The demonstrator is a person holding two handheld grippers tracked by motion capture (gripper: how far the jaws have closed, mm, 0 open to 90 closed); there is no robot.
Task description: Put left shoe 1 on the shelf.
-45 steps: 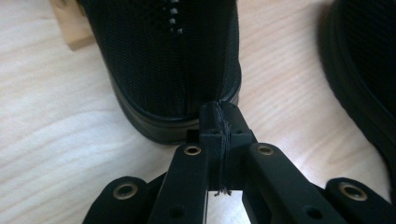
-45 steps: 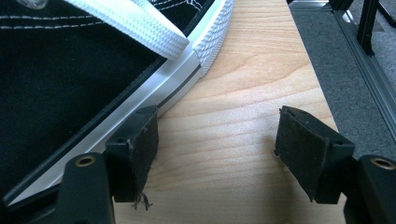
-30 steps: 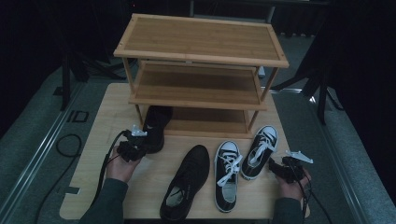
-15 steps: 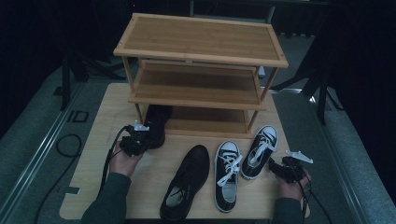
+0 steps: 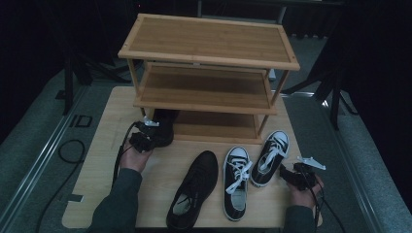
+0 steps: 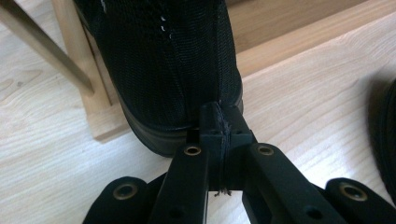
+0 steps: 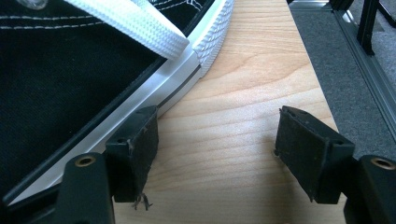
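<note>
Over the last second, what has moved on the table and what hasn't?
The left gripper, jaws shut with their tips against the heel of the black shoe, has pushed it further in under the rack, onto the bottom shelf. The right gripper stayed put, open beside the right sneaker. The other black shoe and the left sneaker haven't shifted.

Black mesh shoe (image 6: pixel 163 70); black canvas sneaker (image 7: pixel 70 70), white laces, white ribbed sole; pale wood-grain bench (image 5: pixel 107 165); honey-brown bamboo rack (image 5: pixel 209 43).
</note>
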